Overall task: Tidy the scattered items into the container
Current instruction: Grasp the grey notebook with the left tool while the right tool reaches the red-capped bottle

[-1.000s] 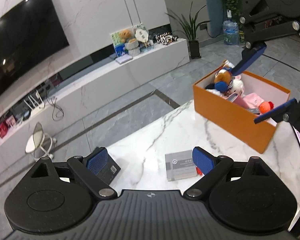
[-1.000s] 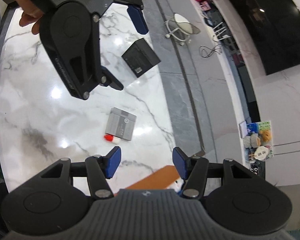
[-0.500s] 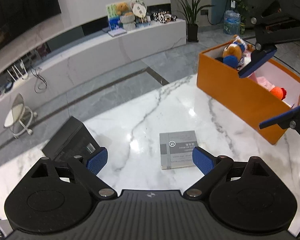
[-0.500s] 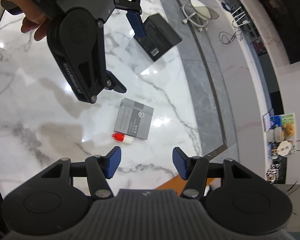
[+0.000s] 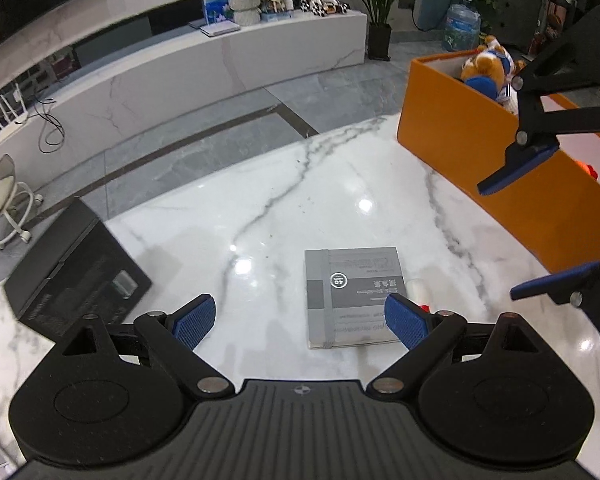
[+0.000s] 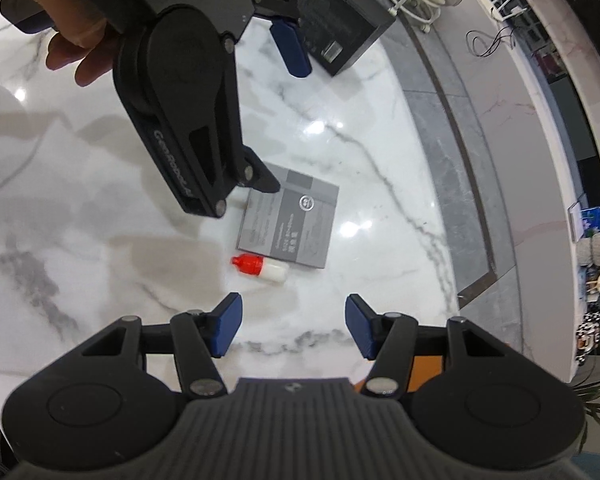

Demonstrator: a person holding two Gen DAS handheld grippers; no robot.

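Note:
A flat grey box [image 5: 352, 296] [image 6: 290, 220] lies on the white marble table [image 5: 260, 208], with a small white bottle with a red cap [image 6: 260, 268] [image 5: 416, 288] right beside it. My left gripper [image 5: 300, 320] [image 6: 278, 116] hangs open just above the table, the grey box ahead of its right finger. Over the table near the bottle my right gripper [image 6: 294, 328] [image 5: 536, 224] is open too, with nothing between its fingers. The orange container [image 5: 480, 152] stands at the right and holds a plush bear [image 5: 484, 76] and other toys.
A black box [image 5: 76, 276] [image 6: 344, 36] sits near the table's far edge on the left. A person's hand [image 6: 80, 40] holds the left gripper. Beyond the edge are a grey floor, a small stool [image 5: 4, 200] and a long white bench.
Both grippers have come down toward the table and tilted lower. The grey box and the bottle now look larger and nearer. Jaw openings are unchanged.

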